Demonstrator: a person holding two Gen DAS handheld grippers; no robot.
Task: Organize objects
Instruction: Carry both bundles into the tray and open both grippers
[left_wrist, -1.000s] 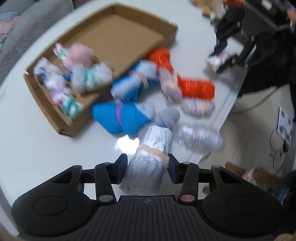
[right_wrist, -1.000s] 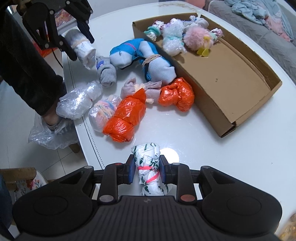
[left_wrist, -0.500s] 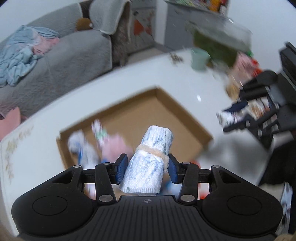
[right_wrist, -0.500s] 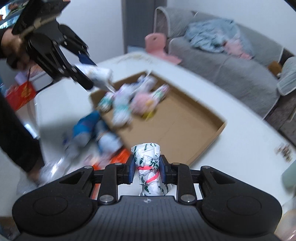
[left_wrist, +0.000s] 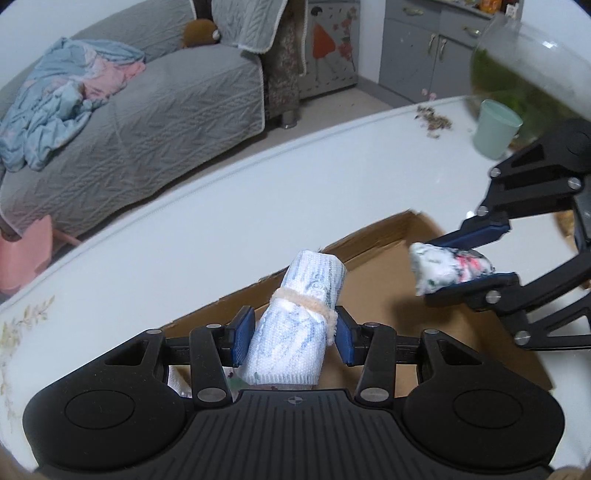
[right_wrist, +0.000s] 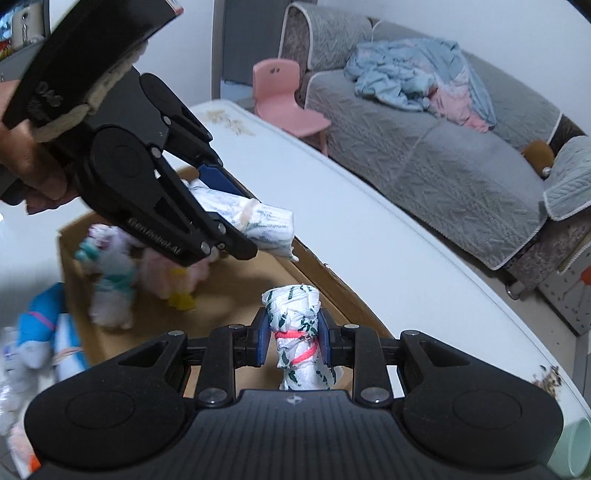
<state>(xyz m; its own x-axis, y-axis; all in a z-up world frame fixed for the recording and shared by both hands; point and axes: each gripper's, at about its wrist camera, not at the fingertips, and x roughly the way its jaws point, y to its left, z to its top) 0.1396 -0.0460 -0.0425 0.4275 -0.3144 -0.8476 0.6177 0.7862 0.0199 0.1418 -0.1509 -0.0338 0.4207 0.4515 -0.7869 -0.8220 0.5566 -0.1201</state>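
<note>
My left gripper (left_wrist: 293, 341) is shut on a rolled white-and-blue cloth bundle (left_wrist: 299, 325) tied with a cream band, held above the cardboard tray (left_wrist: 373, 254). The right wrist view shows that same left gripper (right_wrist: 225, 221) and its bundle (right_wrist: 258, 225) over the tray's left part. My right gripper (right_wrist: 291, 341) is shut on a white bundle with green leaf print (right_wrist: 295, 332) tied with pink bands, also over the tray (right_wrist: 332, 291). From the left wrist view the right gripper (left_wrist: 476, 258) and its bundle (left_wrist: 447, 267) hang at the right.
Several small bundles (right_wrist: 110, 280) lie in the tray's left end, and a blue-and-white bundle (right_wrist: 44, 332) lies outside it. A mint cup (left_wrist: 495, 129) stands on the white table (left_wrist: 258, 206). A grey sofa (left_wrist: 129, 122) and pink chair (right_wrist: 288, 99) stand beyond.
Both grippers have swung away from the pile of bundles on the table and now hang over the cardboard tray, each still carrying its bundle. The views tilted up toward the sofa.
</note>
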